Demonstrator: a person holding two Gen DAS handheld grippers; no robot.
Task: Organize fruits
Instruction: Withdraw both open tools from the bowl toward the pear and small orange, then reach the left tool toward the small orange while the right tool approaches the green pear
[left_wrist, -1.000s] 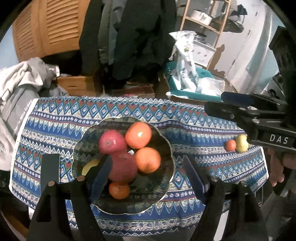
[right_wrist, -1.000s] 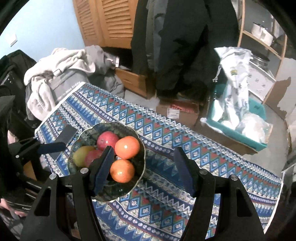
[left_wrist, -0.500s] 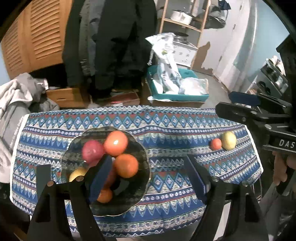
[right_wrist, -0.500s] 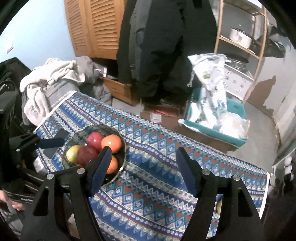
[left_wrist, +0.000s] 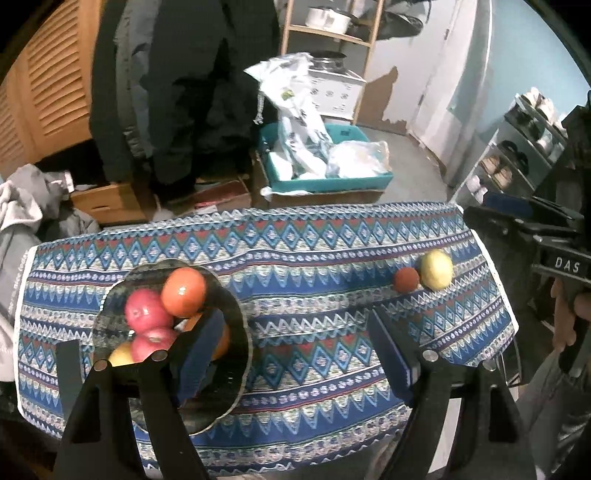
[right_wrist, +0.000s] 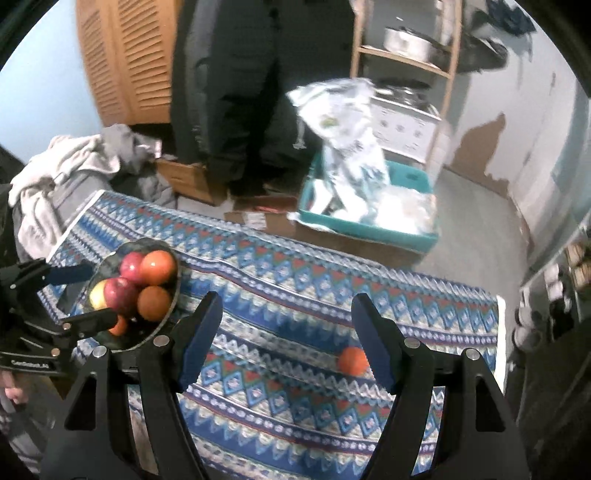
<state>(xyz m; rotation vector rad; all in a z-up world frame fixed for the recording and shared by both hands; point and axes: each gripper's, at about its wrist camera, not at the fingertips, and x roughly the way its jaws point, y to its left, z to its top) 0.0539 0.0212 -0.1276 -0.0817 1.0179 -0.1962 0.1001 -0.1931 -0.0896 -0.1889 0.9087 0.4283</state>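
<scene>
A dark scalloped bowl (left_wrist: 236, 317) (right_wrist: 170, 306) on the left of the patterned tablecloth (left_wrist: 314, 266) holds red apples (left_wrist: 146, 312), oranges (left_wrist: 183, 287) and a yellow fruit. A small orange (left_wrist: 406, 279) (right_wrist: 352, 361) and a yellow lemon (left_wrist: 437, 269) lie loose near the table's right end. My left gripper (left_wrist: 295, 354) is open and empty, its left finger over the bowl's right side. My right gripper (right_wrist: 286, 332) is open and empty above the cloth, the small orange just inside its right finger (right_wrist: 373, 339). The lemon is hidden in the right wrist view.
Beyond the table's far edge stand a teal bin (left_wrist: 325, 181) with plastic bags, cardboard boxes (left_wrist: 107, 199), hanging dark coats (left_wrist: 192, 85), a wooden shelf (left_wrist: 332, 33) and a pile of grey clothes (right_wrist: 66, 173) at the left.
Both grippers have pulled back and swung right. The bowl has slid left in both views, and the small orange has come into the right wrist view. Both stay open.
</scene>
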